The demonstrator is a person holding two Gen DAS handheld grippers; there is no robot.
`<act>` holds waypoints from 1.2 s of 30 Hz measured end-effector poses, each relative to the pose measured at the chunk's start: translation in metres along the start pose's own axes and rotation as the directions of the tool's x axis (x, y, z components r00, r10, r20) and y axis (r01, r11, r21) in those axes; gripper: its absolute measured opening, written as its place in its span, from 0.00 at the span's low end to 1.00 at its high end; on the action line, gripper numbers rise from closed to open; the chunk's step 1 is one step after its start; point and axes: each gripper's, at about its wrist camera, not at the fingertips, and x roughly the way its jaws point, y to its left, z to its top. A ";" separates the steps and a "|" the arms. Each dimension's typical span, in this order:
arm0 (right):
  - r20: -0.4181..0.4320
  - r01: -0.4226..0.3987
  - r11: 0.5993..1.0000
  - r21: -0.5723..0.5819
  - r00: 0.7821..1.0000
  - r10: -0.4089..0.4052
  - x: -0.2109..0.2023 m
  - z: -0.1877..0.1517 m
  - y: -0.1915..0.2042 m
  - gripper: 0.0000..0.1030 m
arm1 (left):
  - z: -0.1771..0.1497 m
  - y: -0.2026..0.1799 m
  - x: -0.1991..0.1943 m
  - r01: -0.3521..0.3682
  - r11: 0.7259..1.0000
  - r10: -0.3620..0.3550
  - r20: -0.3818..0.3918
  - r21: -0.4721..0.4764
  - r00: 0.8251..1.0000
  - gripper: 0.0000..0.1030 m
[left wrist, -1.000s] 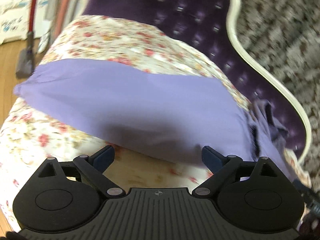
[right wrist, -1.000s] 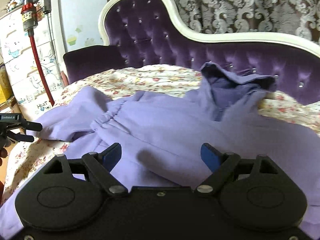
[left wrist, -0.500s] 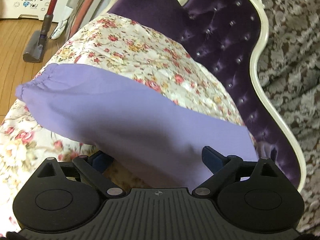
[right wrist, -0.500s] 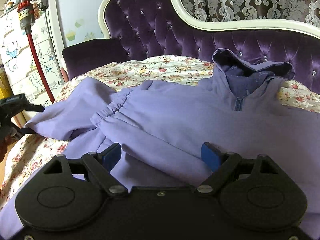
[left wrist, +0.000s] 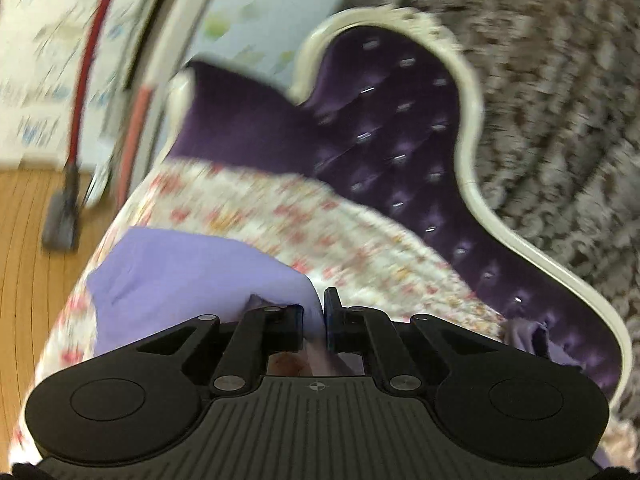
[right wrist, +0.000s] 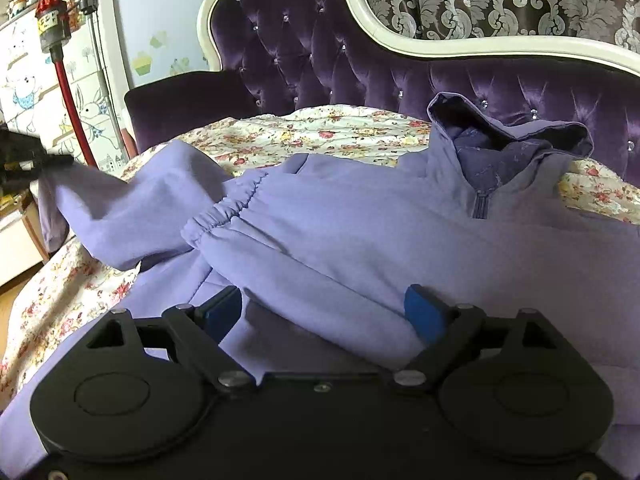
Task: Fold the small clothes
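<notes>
Right wrist view, bed: floral sheet (right wrist: 320, 128) over the mattress, purple tufted headboard (right wrist: 320, 52) behind, and the whole job lies spread on it.
Hoodie: the lilac hoodie (right wrist: 360, 232) lies mostly flat across the sheet, hood (right wrist: 508, 140) up by the headboard, short zip at the neck showing. Body looks unfolded, hem end runs under the camera.
Near sleeve: one sleeve (right wrist: 240, 208) is already laid across the chest, elastic cuff bunched near the middle. I'd call that fold one done.
Far sleeve: the other sleeve (left wrist: 192, 276) is lifted off the bed at the left edge, pinched at its end, so fold two looks to be in progress.
Left gripper: left gripper (left wrist: 323, 314) has its jaws nearly together with lilac cloth squeezed between them. That view is motion-blurred, so the details are mushy.
Right gripper: right gripper (right wrist: 324, 314) has its jaws wide apart and grips nothing, with a ridge of hoodie fabric lying between them.
Progress: early, I reckon. Left to do: lay that second sleeve across, then fold the body up, and sort the hood.
</notes>
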 end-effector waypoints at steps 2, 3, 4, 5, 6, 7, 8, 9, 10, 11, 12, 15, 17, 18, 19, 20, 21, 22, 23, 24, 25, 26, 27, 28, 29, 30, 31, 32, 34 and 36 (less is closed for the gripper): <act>0.007 -0.008 1.000 0.017 1.000 0.008 -0.002 0.000 -0.003 0.88 | 0.007 -0.027 -0.008 0.029 0.996 -0.031 0.028 0.085 0.999 0.09; 0.011 -0.011 1.000 0.028 1.000 0.011 -0.003 0.000 -0.004 0.87 | 0.010 -0.043 -0.014 0.042 0.990 -0.048 0.041 0.135 0.998 0.09; 0.015 -0.015 0.999 0.038 1.000 0.014 -0.005 0.000 -0.006 0.87 | 0.012 -0.060 -0.021 0.058 0.980 -0.069 0.055 0.188 0.996 0.09; 0.019 -0.019 0.999 0.045 1.000 0.018 -0.007 0.000 -0.007 0.87 | 0.011 -0.075 -0.025 0.073 0.971 -0.090 0.063 0.229 0.994 0.09; 0.024 -0.022 0.998 0.053 1.000 0.021 -0.012 -0.001 -0.008 0.87 | 0.010 -0.091 -0.028 0.093 0.958 -0.115 0.068 0.273 0.991 0.09; 0.030 -0.025 0.998 0.061 0.999 0.023 -0.016 -0.002 -0.010 0.87 | 0.008 -0.106 -0.032 0.114 0.943 -0.143 0.071 0.313 0.987 0.09; 0.035 -0.027 0.997 0.069 0.999 0.024 -0.021 -0.002 -0.013 0.87 | 0.005 -0.123 -0.036 0.138 0.926 -0.173 0.071 0.351 0.982 0.09; 0.038 -0.027 0.997 0.078 0.999 0.024 -0.025 -0.003 -0.016 0.87 | 0.001 -0.138 -0.040 0.161 0.909 -0.201 0.067 0.385 0.977 0.09; 0.040 -0.027 0.996 0.085 0.999 0.023 -0.029 -0.003 -0.019 0.87 | -0.004 -0.155 -0.042 0.186 0.890 -0.230 0.057 0.417 0.972 0.09; 0.042 -0.022 0.995 0.094 0.999 0.018 -0.034 -0.003 -0.023 0.87 | -0.010 -0.169 -0.042 0.209 0.873 -0.254 0.046 0.440 0.966 0.09; 0.044 -0.016 0.995 0.102 0.999 0.011 -0.038 -0.004 -0.027 0.86 | -0.017 -0.183 -0.043 0.236 0.855 -0.281 0.030 0.461 0.959 0.09; 0.048 0.007 0.990 0.138 0.999 -0.014 -0.052 -0.008 -0.041 0.87 | -0.045 -0.224 -0.037 0.314 0.798 -0.345 -0.037 0.514 0.938 0.09; 0.045 0.020 0.986 0.168 0.999 -0.028 -0.061 -0.011 -0.052 0.87 | -0.070 -0.245 -0.030 0.367 0.766 -0.377 -0.093 0.528 0.922 0.10; 0.042 0.029 0.982 0.185 0.998 -0.038 -0.066 -0.014 -0.058 0.87 | -0.085 -0.256 -0.025 0.394 0.753 -0.387 -0.128 0.527 0.913 0.10; 0.039 0.037 0.979 0.199 0.998 -0.046 -0.070 -0.017 -0.064 0.87 | -0.097 -0.265 -0.018 0.415 0.742 -0.391 -0.162 0.527 0.906 0.10; 0.035 0.046 0.977 0.211 0.998 -0.054 -0.074 -0.019 -0.068 0.87 | -0.112 -0.274 -0.013 0.435 0.728 -0.393 -0.197 0.530 0.898 0.10; 0.030 0.055 0.974 0.220 0.998 -0.063 -0.078 -0.022 -0.072 0.87 | -0.125 -0.282 -0.008 0.451 0.713 -0.390 -0.231 0.537 0.892 0.10; 0.023 0.066 0.971 0.228 0.997 -0.073 -0.080 -0.025 -0.075 0.87 | -0.138 -0.288 -0.003 0.463 0.698 -0.384 -0.261 0.545 0.886 0.12; 0.014 0.079 0.968 0.237 0.996 -0.085 -0.082 -0.027 -0.079 0.87 | -0.151 -0.294 0.001 0.476 0.684 -0.380 -0.287 0.553 0.879 0.17; 0.003 0.094 0.964 0.248 0.995 -0.097 -0.085 -0.031 -0.083 0.86 | -0.161 -0.298 0.004 0.488 0.670 -0.376 -0.312 0.559 0.873 0.21; -0.003 0.104 0.960 0.259 0.994 -0.107 -0.087 -0.034 -0.087 0.87 | -0.170 -0.300 0.005 0.498 0.658 -0.371 -0.333 0.564 0.867 0.26; -0.010 0.114 0.955 0.272 0.993 -0.115 -0.090 -0.037 -0.091 0.87 | -0.178 -0.302 0.007 0.506 0.649 -0.364 -0.352 0.568 0.862 0.29; -0.014 0.120 0.952 0.282 0.993 -0.121 -0.093 -0.040 -0.094 0.87 | -0.183 -0.303 0.007 0.514 0.643 -0.360 -0.368 0.569 0.857 0.31; -0.017 0.130 0.947 0.293 0.991 -0.131 -0.096 -0.043 -0.097 0.87 | -0.188 -0.303 0.007 0.522 0.638 -0.359 -0.380 0.566 0.852 0.36; -0.018 0.138 0.943 0.301 0.990 -0.139 -0.100 -0.045 -0.101 0.87 | -0.190 -0.302 0.005 0.530 0.636 -0.361 -0.390 0.561 0.847 0.44; -0.018 0.148 0.939 0.309 0.989 -0.150 -0.103 -0.047 -0.104 0.87 | -0.192 -0.300 0.004 0.537 0.638 -0.360 -0.403 0.552 0.841 0.48; -0.017 0.154 0.936 0.316 0.988 -0.157 -0.106 -0.047 -0.106 0.87 | -0.194 -0.296 0.003 0.541 0.644 -0.357 -0.414 0.541 0.837 0.55; -0.015 0.160 0.933 0.322 0.986 -0.164 -0.108 -0.047 -0.109 0.87 | -0.194 -0.290 0.001 0.542 0.655 -0.352 -0.422 0.527 0.836 0.60; -0.011 0.170 0.929 0.330 0.984 -0.177 -0.111 -0.046 -0.112 0.87 | -0.196 -0.279 -0.003 0.545 0.675 -0.352 -0.432 0.498 0.830 0.63; -0.006 0.177 0.926 0.333 0.983 -0.186 -0.112 -0.043 -0.114 0.87 | -0.196 -0.270 -0.008 0.539 0.694 -0.347 -0.434 0.477 0.831 0.66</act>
